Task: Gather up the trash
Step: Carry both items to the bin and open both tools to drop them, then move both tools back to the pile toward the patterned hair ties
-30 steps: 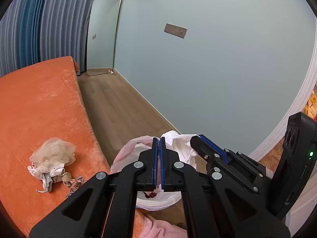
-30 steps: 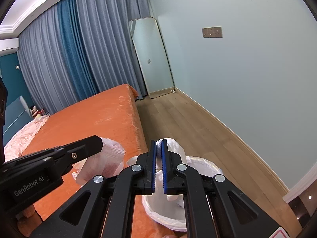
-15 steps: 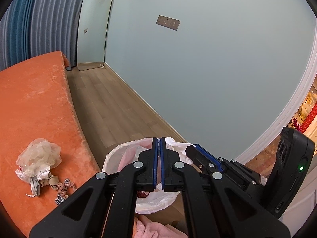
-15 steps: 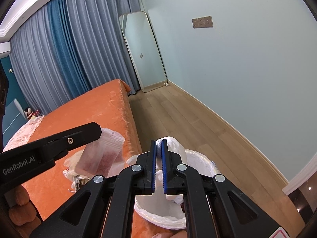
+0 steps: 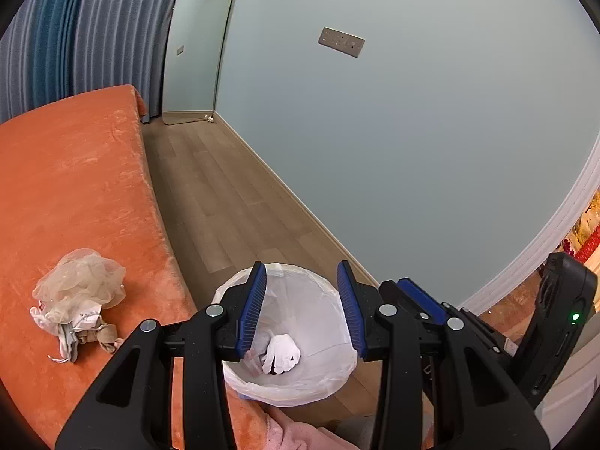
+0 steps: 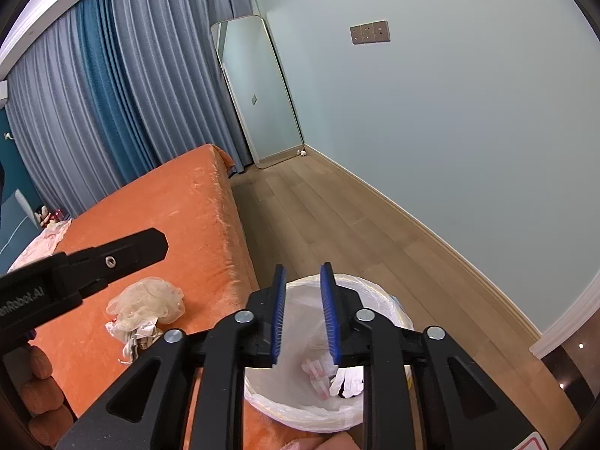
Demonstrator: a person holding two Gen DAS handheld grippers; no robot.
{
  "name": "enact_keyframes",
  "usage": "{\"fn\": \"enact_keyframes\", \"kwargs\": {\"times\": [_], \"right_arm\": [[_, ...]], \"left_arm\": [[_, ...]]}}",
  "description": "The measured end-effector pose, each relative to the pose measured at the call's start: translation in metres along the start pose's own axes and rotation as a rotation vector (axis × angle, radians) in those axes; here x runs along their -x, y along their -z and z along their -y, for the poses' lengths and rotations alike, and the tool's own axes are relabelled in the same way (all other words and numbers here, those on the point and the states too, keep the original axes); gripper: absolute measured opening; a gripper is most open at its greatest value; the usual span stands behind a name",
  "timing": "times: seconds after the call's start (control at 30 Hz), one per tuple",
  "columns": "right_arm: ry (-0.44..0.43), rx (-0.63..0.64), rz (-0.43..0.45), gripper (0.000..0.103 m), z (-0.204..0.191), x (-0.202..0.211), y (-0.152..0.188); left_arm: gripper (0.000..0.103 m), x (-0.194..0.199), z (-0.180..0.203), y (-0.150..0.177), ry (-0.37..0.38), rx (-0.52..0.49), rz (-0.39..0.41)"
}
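A bin lined with a white bag (image 5: 330, 386) stands on the floor beside the orange bed; it also shows in the right wrist view (image 6: 378, 292). Inside lie a white glove (image 5: 282, 352) (image 6: 348, 377) and a clear pinkish packet (image 6: 317, 373). My left gripper (image 5: 302, 305) is open and empty above the bin. My right gripper (image 6: 304, 311) is open and empty above the bin too. A pile of trash with a beige mesh puff (image 5: 80, 281) (image 6: 148, 300) lies on the bed to the left.
The orange bed (image 5: 67, 172) fills the left. Wood floor (image 5: 225, 195) runs between the bed and the pale blue wall. A mirror (image 6: 258, 93) leans at the far end by grey and blue curtains (image 6: 93, 93). Pink cloth (image 5: 296, 433) lies by the bin.
Both grippers were shut, the left on a clear pinkish packet, the right on a white item. Both have opened, and the packet and the white glove now lie in the bin.
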State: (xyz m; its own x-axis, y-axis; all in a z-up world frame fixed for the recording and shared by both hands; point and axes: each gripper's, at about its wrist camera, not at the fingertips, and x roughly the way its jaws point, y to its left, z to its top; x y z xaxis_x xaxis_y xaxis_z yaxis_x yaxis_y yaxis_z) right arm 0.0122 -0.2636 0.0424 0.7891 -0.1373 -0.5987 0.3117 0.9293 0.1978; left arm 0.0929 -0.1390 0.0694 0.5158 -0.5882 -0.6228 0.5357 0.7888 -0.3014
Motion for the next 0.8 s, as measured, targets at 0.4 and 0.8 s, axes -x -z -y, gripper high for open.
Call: {"fn": "enact_keyframes", "kwargs": {"times": [0.4, 0.8], "right_arm": [[-0.025, 0.039, 0.002, 0.033, -0.028, 0.007, 0.001], [-0.079, 0.104, -0.027, 0.036, -0.078, 0.005, 0.012]], "left_arm": [[0.038, 0.024, -0.026, 0.007, -0.049, 0.024, 0.022], [0.038, 0.05, -0.078, 0.021, -0.131, 0.09, 0.031]]}}
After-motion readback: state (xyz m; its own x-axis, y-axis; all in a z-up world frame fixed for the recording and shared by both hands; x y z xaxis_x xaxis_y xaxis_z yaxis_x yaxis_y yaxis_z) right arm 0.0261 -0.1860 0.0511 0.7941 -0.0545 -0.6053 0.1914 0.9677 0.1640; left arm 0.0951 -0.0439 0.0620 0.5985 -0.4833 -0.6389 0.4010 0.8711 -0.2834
